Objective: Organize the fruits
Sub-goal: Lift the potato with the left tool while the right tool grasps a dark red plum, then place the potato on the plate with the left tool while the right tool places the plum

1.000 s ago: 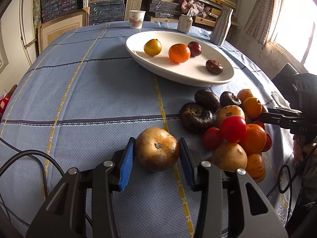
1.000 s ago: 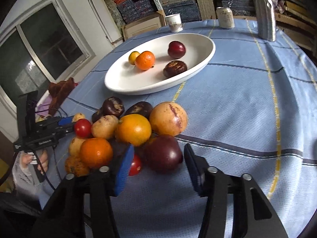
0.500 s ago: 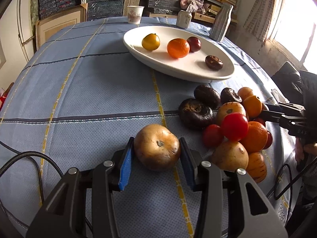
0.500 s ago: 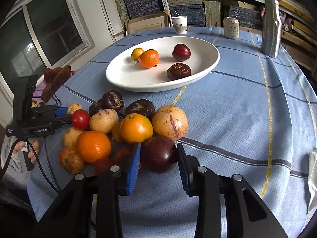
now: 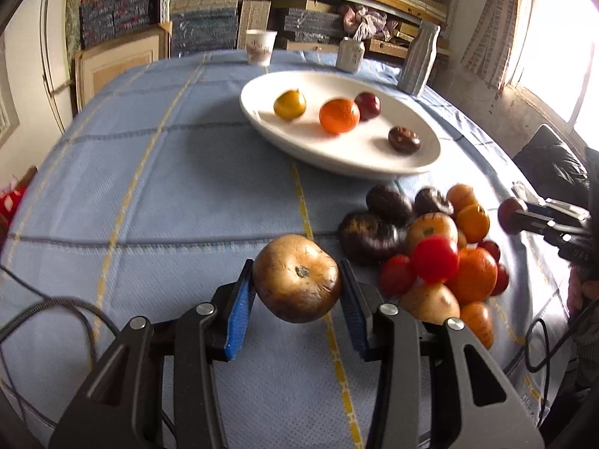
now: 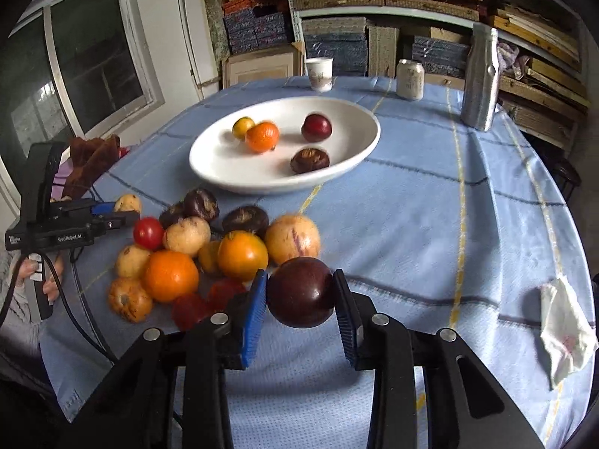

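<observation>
Fruits clamped for transfer to white bowl (image 5: 430, 157): tan fruit (image 5: 297, 283) in left gripper (image 5: 297, 299), lower centre; dark plum (image 6: 301, 292) in right gripper (image 6: 301, 301).

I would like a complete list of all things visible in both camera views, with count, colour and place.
tablecloth: one, blue with stripes, covers table
bowl: one, white, centre; holds four fruits (yellow, orange, dark red, dark brown)
fruit pile: many, mixed colours, on the cloth in front of the bowl
paper cup: one, white, far edge
can: one, pale, far edge
bottle: one, silver, far right
crumpled paper: one, white, right
shelves: stacked boxes, behind
left gripper: shut on tan fruit
right gripper: shut on dark red fruit
</observation>
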Demonstrator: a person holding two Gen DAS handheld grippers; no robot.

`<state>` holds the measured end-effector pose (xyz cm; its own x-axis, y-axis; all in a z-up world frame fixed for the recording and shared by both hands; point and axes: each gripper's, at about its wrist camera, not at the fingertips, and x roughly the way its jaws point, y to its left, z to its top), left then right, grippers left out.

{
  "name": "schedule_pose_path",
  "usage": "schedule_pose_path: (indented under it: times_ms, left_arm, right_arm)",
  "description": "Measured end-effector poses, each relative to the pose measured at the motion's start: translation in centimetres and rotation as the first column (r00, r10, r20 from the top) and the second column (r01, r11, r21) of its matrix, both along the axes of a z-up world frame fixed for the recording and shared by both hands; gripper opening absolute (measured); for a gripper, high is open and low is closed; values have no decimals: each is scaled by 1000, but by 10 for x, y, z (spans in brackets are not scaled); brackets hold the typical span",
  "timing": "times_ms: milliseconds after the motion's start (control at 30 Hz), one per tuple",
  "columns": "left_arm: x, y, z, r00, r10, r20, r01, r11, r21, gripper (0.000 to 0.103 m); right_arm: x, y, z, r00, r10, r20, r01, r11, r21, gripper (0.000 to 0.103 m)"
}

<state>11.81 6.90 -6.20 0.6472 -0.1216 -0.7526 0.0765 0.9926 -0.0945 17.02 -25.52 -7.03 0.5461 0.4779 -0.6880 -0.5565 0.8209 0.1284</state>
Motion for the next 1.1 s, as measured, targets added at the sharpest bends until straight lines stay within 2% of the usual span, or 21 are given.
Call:
schedule_pose_path:
  times_ms: [233, 333, 433, 600, 733, 833, 1000, 1100]
  left_arm:
    - [51, -7, 59, 995, 4, 101, -8, 999, 40, 43]
    - [79, -18, 66, 995, -12, 104, 7, 999, 51, 43]
    - [104, -30, 52, 997, -25, 69, 21, 998, 54, 43]
    - [126, -41, 21, 999, -39, 7, 38, 997, 73, 43]
    - [135, -40, 9, 999, -47, -19, 48, 998, 50, 43]
    - [136, -44, 3, 998, -54, -24, 56, 996, 63, 43]
    - [132, -52, 6, 998, -66, 5, 65, 994, 94, 62]
    - [127, -52, 9, 997, -69, 20, 67, 993, 96, 63]
  right_arm:
    - [25, 17, 71, 990, 8, 144, -19, 997, 79, 35]
    - [46, 34, 82, 989, 16, 147, -34, 993, 116, 35]
    - [72, 62, 66, 995, 44, 94, -56, 989, 137, 35]
    - [91, 96, 27, 997, 79, 23, -80, 993, 84, 36]
    - [96, 108, 7, 996, 92, 3, -92, 995, 47, 36]
    - [97, 112, 2, 995, 101, 10, -102, 994, 31, 38]
    - [96, 109, 1, 995, 101, 8, -101, 994, 43, 49]
    - [95, 106, 3, 996, 91, 20, -92, 994, 52, 53]
